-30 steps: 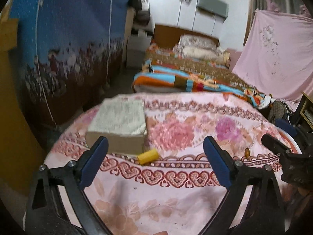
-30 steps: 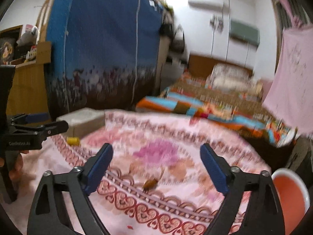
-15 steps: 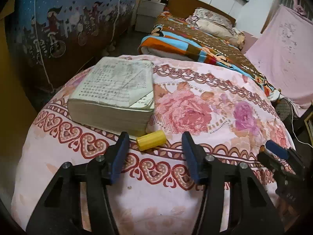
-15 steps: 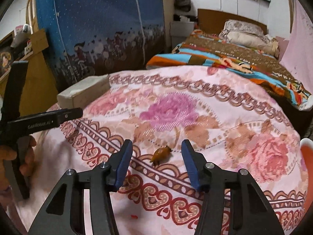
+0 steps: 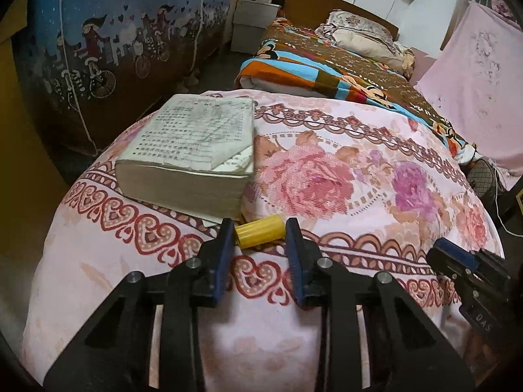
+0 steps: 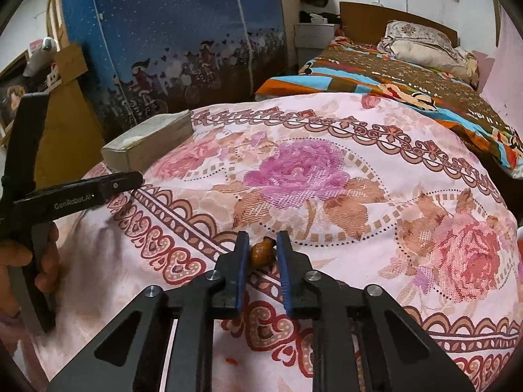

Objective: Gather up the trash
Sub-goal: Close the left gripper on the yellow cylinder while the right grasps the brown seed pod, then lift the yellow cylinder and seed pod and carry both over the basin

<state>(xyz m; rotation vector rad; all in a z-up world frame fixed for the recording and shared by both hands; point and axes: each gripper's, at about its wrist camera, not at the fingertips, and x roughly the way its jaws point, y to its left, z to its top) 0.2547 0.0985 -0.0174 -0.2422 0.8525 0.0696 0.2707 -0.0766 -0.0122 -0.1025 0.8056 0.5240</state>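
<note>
A short yellow ridged cylinder (image 5: 259,235) lies on the pink floral cloth (image 5: 343,150) just in front of a thick book. My left gripper (image 5: 258,228) is closing on it, and its blue pads touch both ends. In the right wrist view a small brown shrivelled scrap (image 6: 261,254) lies on the cloth's patterned border. My right gripper (image 6: 263,240) is closing, with its pads against the scrap's two sides. Each gripper shows in the other's view: the left gripper (image 6: 121,183) held by a hand (image 6: 19,261), the right gripper (image 5: 447,256) at the right edge.
A thick worn book (image 5: 193,156) lies at the cloth's far left. Behind stand a blue cartoon-print fabric wardrobe (image 5: 114,32), a bed with a striped blanket (image 5: 343,65) and a hanging pink cloth (image 5: 474,81). A tiny red speck (image 6: 232,361) lies near the front edge.
Both grippers came down and forward onto the cloth. Their jaws went from wide open to narrow, the left around the yellow cylinder, the right around the brown scrap.
</note>
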